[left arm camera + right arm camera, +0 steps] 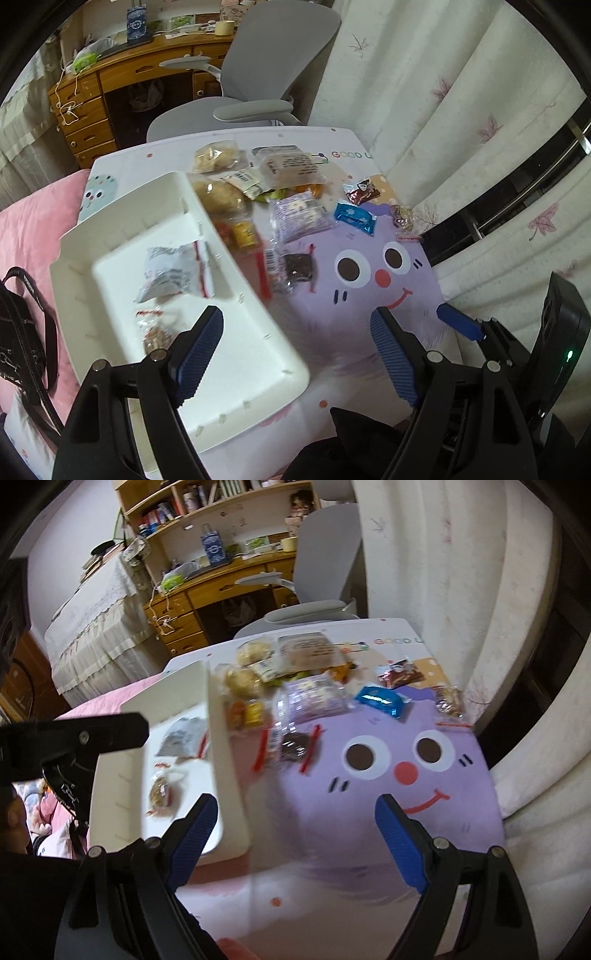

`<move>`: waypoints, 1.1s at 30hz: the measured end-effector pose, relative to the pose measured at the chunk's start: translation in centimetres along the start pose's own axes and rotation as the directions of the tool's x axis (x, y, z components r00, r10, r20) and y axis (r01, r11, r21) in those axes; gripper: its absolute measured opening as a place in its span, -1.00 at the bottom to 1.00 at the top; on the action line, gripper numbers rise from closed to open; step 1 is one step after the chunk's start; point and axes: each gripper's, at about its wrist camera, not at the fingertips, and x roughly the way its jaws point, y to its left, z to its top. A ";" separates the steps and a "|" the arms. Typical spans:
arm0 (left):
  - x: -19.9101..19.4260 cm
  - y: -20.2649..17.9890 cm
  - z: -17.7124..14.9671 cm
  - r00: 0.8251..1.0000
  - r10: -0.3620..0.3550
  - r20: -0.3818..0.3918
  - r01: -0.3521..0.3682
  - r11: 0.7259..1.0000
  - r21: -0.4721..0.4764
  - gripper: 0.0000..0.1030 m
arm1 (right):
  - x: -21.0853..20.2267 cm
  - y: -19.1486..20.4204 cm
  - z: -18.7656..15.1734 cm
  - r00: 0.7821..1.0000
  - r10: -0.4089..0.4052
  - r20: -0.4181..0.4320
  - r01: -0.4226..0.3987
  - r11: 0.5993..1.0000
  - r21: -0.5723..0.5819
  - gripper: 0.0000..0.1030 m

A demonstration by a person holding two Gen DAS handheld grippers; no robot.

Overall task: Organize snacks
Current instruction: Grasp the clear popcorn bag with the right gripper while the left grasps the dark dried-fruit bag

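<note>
While both our grippers, left (297,354) and right (295,843), gape wide and empty above the table (295,893), the snacks (258,192) crowd its far edge beside the white tray (236,391) at its left edge.

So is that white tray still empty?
No. The white tray already holds two snacks: a silvery packet and a small clear nut bag. The rest lie outside on the table.
</note>
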 end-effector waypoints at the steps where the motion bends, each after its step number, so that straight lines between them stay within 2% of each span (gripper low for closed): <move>1: 0.3 -0.3 0.3 1.000 0.003 -0.003 -0.003 1.000 -0.001 0.57 | 0.2 -1.0 0.6 1.000 0.004 -0.005 -0.004 1.000 0.007 0.71; 11: 5.4 -3.6 3.5 0.994 0.080 -0.069 -0.082 0.996 -0.024 0.57 | 2.7 -8.4 4.7 0.999 0.035 -0.031 -0.032 0.995 0.096 0.71; 14: 7.3 -3.9 4.3 0.988 0.116 -0.097 -0.121 0.991 -0.053 0.57 | 4.3 -10.9 5.6 0.998 0.012 -0.054 -0.004 0.991 0.132 0.71; 17: 10.0 -3.9 5.0 0.973 0.164 -0.161 -0.175 0.983 -0.057 0.57 | 5.6 -12.7 6.2 0.997 -0.011 -0.075 0.021 0.990 0.139 0.71; 21: 13.1 -3.6 5.6 0.955 0.185 -0.232 -0.206 0.976 -0.072 0.57 | 7.7 -15.1 6.9 0.995 -0.041 -0.093 0.055 0.986 0.158 0.71; 26: 17.3 -3.7 6.1 0.916 0.230 -0.329 -0.260 0.964 -0.050 0.57 | 10.3 -17.2 7.8 0.993 -0.084 -0.083 0.096 0.983 0.157 0.71; 31: 20.0 -3.2 6.2 0.890 0.251 -0.382 -0.297 0.953 -0.067 0.57 | 12.4 -18.2 8.1 0.991 -0.118 -0.057 0.125 0.982 0.141 0.71; 33: 20.7 -2.8 6.2 0.883 0.255 -0.393 -0.309 0.948 -0.079 0.57 | 13.2 -18.5 8.2 0.987 -0.157 -0.035 0.160 0.979 0.124 0.71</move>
